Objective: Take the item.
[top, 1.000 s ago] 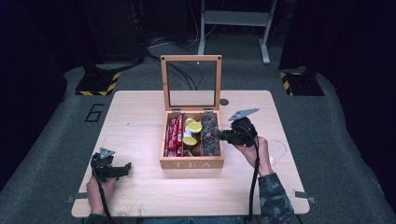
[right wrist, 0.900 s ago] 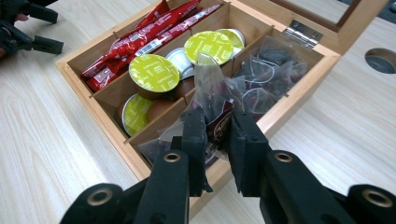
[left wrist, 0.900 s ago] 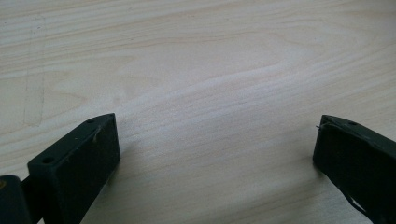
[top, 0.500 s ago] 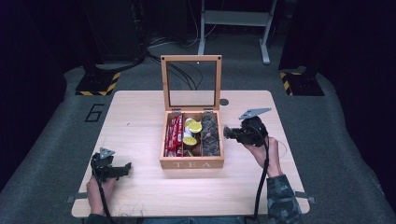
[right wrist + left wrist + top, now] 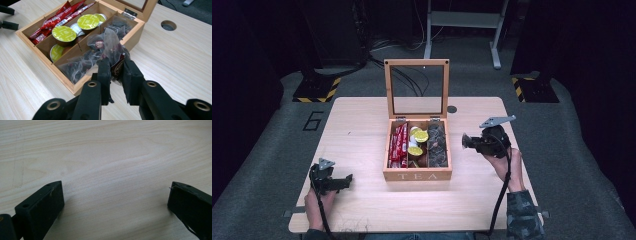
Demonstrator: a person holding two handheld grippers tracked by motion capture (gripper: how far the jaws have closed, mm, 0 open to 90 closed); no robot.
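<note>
The tabletop [image 5: 362,120] carries a wooden tea box [image 5: 417,175] at centre frame, lid propped up for access. Right of it, the right gripper [image 5: 116,72] lifts a dark tea sachet [image 5: 111,47], jaws pinched on it. Lower left, the left gripper [image 5: 116,200] rests idle, jaws wide, holding nothing.

The small printed tag [image 5: 119,67] between the right gripper's [image 5: 116,72] black jaws was partly covered, its print unreadable. The lower-left edge cut off the light wooden compartment box [image 5: 37,53].
</note>
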